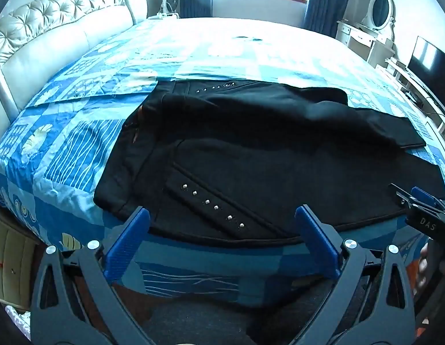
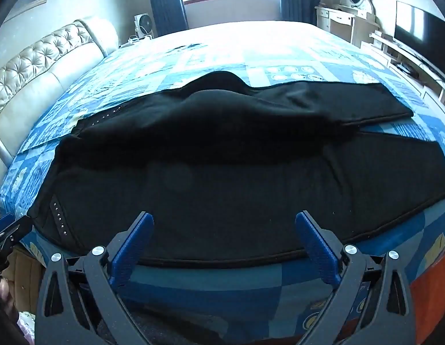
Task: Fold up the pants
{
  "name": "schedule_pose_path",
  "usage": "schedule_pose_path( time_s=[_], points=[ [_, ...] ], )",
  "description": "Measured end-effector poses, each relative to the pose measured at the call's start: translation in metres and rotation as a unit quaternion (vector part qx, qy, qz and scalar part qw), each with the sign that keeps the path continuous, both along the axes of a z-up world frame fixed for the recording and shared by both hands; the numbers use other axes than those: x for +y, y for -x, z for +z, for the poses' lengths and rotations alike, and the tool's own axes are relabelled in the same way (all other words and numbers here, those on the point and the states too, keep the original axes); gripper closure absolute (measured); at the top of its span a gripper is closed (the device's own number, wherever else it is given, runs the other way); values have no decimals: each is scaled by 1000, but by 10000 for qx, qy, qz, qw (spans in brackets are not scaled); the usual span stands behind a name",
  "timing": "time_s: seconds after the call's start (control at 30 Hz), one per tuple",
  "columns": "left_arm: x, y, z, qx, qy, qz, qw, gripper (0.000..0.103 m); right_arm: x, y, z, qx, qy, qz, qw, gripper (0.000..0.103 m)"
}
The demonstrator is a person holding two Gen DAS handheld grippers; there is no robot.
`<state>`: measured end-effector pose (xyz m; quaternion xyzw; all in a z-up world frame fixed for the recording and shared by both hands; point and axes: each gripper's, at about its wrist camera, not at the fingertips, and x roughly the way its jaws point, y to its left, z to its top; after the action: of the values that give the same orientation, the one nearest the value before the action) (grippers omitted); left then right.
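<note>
Black pants (image 1: 251, 155) lie spread across the near edge of the bed (image 1: 78, 149), waistband off to the left, legs running right. The left gripper (image 1: 222, 215) hangs just short of the studded pocket strip (image 1: 212, 205), blue fingers (image 1: 127, 238) spread wide with nothing between them. The right gripper (image 2: 224, 221) hovers beside it, tilted down over the near hem, its fingers (image 2: 316, 247) equally wide apart and gripping nothing.
</note>
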<state>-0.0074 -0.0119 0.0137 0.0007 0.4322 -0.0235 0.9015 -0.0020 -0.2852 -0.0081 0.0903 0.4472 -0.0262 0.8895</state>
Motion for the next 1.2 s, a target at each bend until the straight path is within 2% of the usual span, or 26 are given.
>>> schedule_pose_path(
  time_s=[0.3,1.2],
  points=[
    [-3,3,-2,-35,-137,-45,9999,2,-2,-1,0,11,-5,-45,10000,5],
    [2,2,-4,-13,-145,-41,9999,2,5,-1,-5,44,31,26,10000,5]
  ],
)
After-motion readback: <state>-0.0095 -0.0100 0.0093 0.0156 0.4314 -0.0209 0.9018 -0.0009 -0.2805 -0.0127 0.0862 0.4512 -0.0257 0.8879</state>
